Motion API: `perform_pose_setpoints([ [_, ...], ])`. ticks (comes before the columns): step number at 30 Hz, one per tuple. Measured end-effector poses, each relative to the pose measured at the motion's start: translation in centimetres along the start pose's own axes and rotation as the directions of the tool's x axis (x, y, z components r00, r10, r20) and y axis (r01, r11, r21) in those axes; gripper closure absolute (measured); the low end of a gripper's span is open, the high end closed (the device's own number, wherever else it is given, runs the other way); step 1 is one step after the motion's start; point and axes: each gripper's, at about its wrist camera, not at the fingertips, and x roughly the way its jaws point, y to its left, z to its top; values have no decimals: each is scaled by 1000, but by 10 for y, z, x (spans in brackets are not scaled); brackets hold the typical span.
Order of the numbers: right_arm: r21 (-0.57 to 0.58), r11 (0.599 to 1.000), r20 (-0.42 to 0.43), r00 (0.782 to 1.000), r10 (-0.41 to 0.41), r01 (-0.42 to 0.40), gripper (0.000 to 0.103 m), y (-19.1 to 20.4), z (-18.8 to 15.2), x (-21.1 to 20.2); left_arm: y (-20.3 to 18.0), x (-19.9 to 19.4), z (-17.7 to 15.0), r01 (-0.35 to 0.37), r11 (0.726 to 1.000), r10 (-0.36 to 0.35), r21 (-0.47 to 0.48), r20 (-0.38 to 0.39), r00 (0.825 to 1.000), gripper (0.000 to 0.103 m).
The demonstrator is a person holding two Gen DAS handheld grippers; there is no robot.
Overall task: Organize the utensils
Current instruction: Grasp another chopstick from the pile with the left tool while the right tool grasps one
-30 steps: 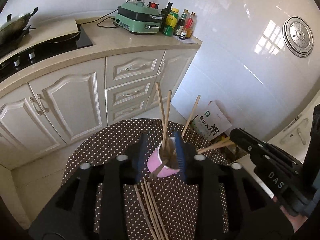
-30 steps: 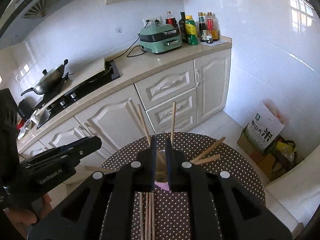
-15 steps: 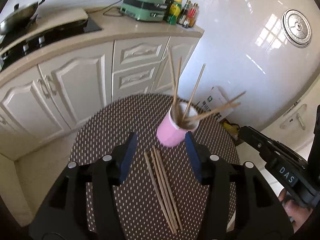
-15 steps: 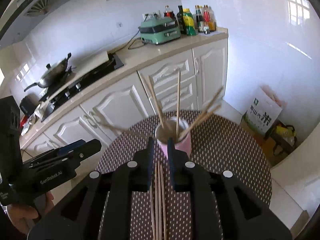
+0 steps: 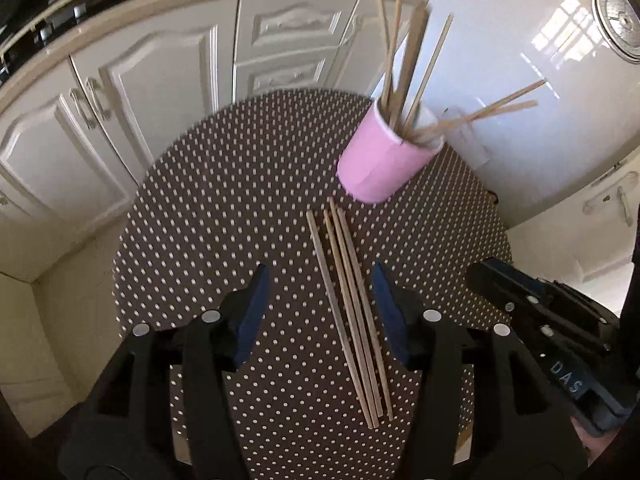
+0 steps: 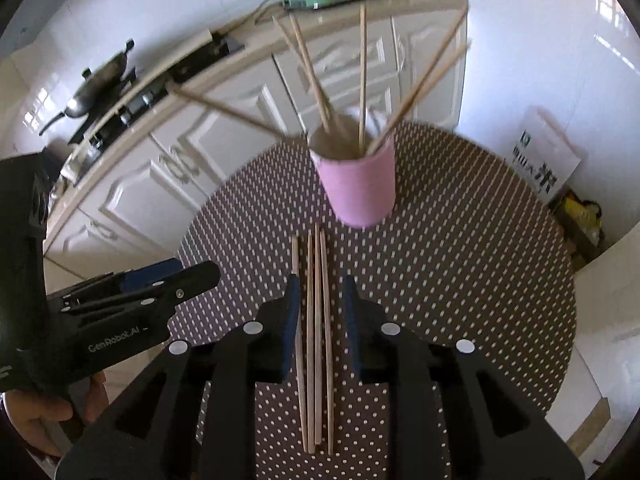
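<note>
Four loose wooden chopsticks [image 6: 316,340] lie side by side on the round polka-dot table [image 6: 460,280], their long axis running straight away from the cameras toward the pink cup [image 6: 358,184], their far tips just short of its base. That alignment is what the coming pickup turns on: both grippers point down along the sticks, so either could close across them sideways.

The right gripper [image 6: 320,300] has its blue-padded jaws set a little apart, and they have just been opening; in its own view they straddle the bundle, three sticks showing in the gap and the leftmost stick running partly behind the left pad, and nothing is pinched. The left gripper [image 5: 318,300] is spread wider, jaws also just been opening, empty — in its view the chopsticks [image 5: 348,312] run on a slight diagonal through the right half of the gap, closer to the right pad. By my reading the right gripper is the better centred on the bundle and likelier to take the next stick.

The pink cup [image 5: 380,164] stands upright at the far side of the table. The sticks already in it fan outward; I count about seven in the right wrist view, though blur makes that uncertain.
</note>
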Motion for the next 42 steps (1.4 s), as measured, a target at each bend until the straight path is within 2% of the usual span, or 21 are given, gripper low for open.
perform_pose_setpoints([
  [8,5,1000,-131,991,20,-20,83,-10,-2,45,7,36,-5,-15,999,12,-34,-87,996,50],
  [14,15,999,-236,971,47,-45,83,-15,-7,83,11,61,-7,-29,998,21,-56,-141,990,51],
  [20,-24,997,-304,951,57,-67,83,-11,0,110,18,76,-1,-52,995,37,-84,-169,985,51],
  [25,-65,997,-325,945,28,-51,83,-9,5,125,22,85,1,-59,993,39,-106,-182,983,51],
  [37,-160,987,-323,946,-25,-28,91,0,23,144,31,116,27,-80,987,52,-141,-193,980,51],
  [38,-162,987,-324,945,-34,-20,96,0,25,146,34,117,28,-85,986,57,-140,-195,979,51],
  [42,-125,991,-346,938,-5,-41,98,-8,25,147,30,129,32,-78,987,48,-139,-207,977,51],
])
